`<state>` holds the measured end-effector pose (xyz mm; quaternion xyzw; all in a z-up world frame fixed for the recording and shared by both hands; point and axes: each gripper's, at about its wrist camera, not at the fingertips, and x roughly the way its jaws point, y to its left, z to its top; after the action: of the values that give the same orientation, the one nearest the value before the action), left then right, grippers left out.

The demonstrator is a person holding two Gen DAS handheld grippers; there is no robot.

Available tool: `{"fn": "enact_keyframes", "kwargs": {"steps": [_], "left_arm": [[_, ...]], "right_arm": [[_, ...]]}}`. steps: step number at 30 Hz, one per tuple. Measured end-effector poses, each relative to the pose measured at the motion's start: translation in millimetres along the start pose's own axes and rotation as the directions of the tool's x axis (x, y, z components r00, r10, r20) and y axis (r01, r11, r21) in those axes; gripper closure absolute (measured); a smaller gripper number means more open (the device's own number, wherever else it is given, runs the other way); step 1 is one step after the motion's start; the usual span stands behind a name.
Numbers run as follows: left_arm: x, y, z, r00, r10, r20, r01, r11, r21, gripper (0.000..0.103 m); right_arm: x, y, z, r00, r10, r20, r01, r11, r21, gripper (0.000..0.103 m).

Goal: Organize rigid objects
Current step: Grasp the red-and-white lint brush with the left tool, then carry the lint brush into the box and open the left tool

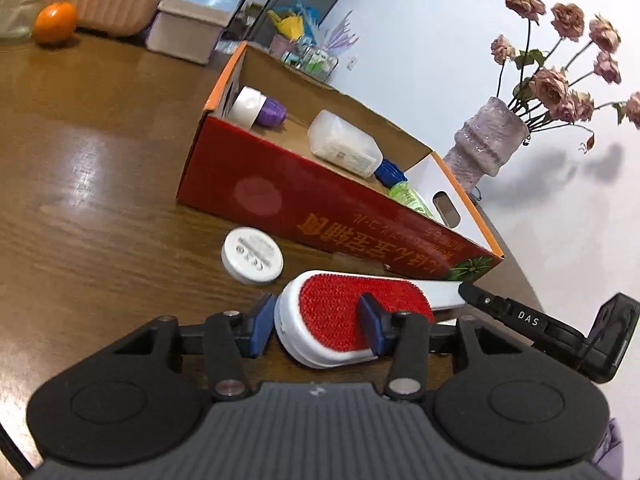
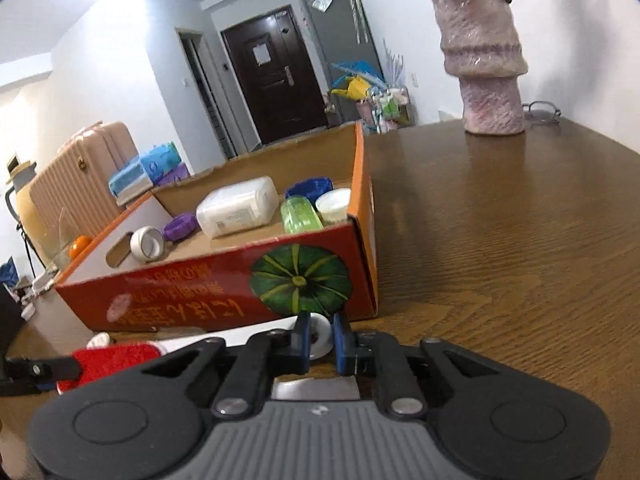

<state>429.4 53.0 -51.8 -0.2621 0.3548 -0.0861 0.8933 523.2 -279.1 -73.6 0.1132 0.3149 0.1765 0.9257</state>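
A white lint brush with a red bristle pad (image 1: 352, 312) lies on the wooden table in front of a red cardboard box (image 1: 320, 208). My left gripper (image 1: 316, 328) is shut on the brush's head. My right gripper (image 2: 320, 340) is shut on the brush's white handle end (image 2: 320, 336); the red pad shows at the left of that view (image 2: 116, 360). The right gripper's tip also shows in the left wrist view (image 1: 472, 292). The box (image 2: 224, 292) holds a white plastic container (image 1: 344, 144), a white-and-purple jar (image 1: 256, 108), a blue cap (image 1: 390, 172) and a green bottle (image 2: 300, 216). A round white lid (image 1: 252, 256) lies beside the box.
A pink vase of dried roses (image 1: 488, 140) stands behind the box near the wall, also in the right wrist view (image 2: 484, 60). An orange (image 1: 54, 22), a tissue box (image 1: 192, 20) and a pink suitcase (image 2: 80, 184) are at the far side. Glasses (image 2: 542, 110) lie by the vase.
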Motion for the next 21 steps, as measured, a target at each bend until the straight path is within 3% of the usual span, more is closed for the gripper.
{"fn": "enact_keyframes", "kwargs": {"steps": [7, 12, 21], "left_arm": [[-72, -21, -11, 0.988, -0.032, 0.148, 0.024, 0.998, 0.055, 0.057], [-130, -26, -28, 0.974, -0.063, 0.218, 0.043, 0.995, 0.092, 0.056], [-206, -18, -78, 0.967, -0.063, 0.248, 0.039, 0.994, 0.103, 0.056]], "right_arm": [[-71, 50, -5, 0.984, -0.055, 0.169, 0.069, 0.995, -0.079, 0.092], [-130, 79, -23, 0.968, -0.039, 0.249, 0.062, 0.994, -0.084, 0.091], [-210, 115, -85, 0.964, -0.029, 0.265, 0.039, 0.999, -0.033, 0.091]]}}
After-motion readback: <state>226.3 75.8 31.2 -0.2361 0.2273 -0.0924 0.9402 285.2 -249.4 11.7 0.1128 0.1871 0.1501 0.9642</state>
